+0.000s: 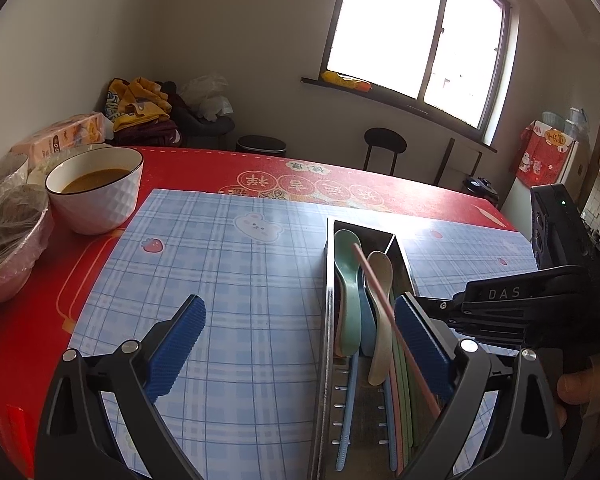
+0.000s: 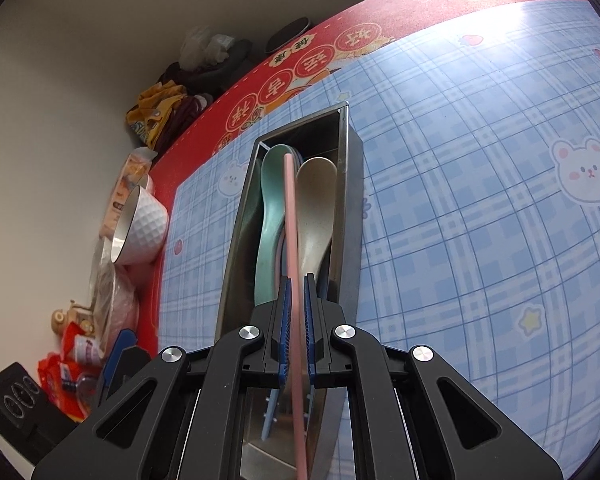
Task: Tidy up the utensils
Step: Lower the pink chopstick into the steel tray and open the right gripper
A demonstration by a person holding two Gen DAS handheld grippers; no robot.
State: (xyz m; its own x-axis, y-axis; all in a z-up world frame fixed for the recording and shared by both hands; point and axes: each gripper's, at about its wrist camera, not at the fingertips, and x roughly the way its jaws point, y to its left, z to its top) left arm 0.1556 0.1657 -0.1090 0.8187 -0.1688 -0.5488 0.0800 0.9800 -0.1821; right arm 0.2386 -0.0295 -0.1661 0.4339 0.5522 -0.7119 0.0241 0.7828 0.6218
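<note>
Two grippers divide the work: the right gripper point(image 2: 297, 312) has its jaws clamped on a pink chopstick point(image 2: 291, 216), lengthwise over the steel utensil box point(image 2: 350, 184) at mid-frame, likely to lay it beside the spoons point(image 2: 274, 208). The left gripper point(image 1: 300, 344), low in its frame, has jaws spread wide, holding nothing.

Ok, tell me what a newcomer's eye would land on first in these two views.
First, the right gripper, shut on a pink chopstick that slants over the steel box mid-table. Next, the box's contents: a green spoon and a beige spoon lying side by side inside. Then the left gripper, wide open beside the box, and the white bowl of brown soup at the table's far left.
</note>
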